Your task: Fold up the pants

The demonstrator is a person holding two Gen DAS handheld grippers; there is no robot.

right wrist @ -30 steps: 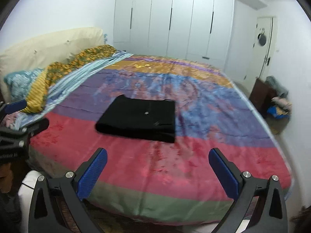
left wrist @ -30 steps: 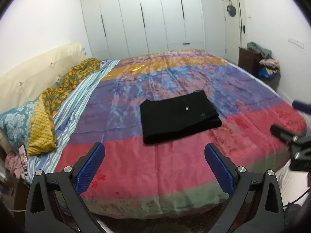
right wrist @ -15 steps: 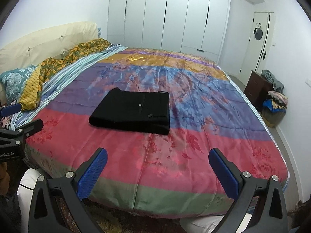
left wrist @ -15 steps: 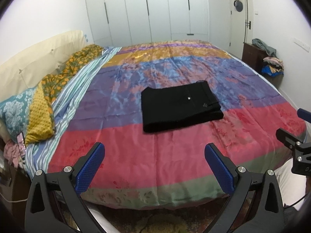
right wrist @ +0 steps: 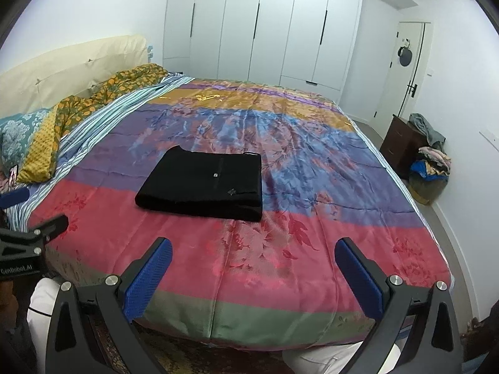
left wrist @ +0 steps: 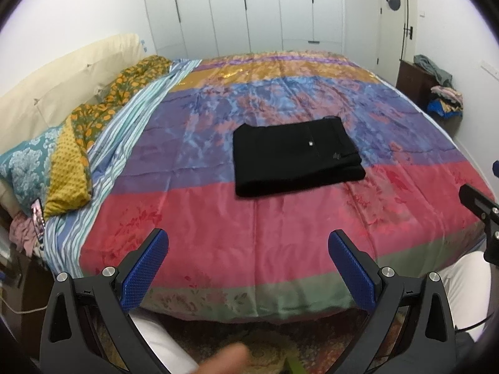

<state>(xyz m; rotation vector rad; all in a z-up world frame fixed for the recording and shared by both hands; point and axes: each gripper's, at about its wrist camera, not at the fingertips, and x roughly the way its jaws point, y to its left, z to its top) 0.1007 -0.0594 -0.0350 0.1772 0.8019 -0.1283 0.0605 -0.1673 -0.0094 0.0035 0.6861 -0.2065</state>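
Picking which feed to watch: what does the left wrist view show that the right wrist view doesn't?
Only the left wrist view: the left gripper head-on with jaws open, and a blurred fingertip at the bottom edge. Only the right wrist view: the right gripper head-on with jaws open, and bare floor beside the bed. Both: the folded black pants lying untouched on the striped bedspread, the white wardrobe behind.

A wide bed [right wrist: 312, 162] with a striped, multicoloured quilt fills the white-walled room. Beyond its far side stand white wardrobes [right wrist: 259, 28]; at its head a cream headboard [right wrist: 62, 65]; off its foot a dark cabinet [right wrist: 402, 140] beside a white door [right wrist: 402, 71].
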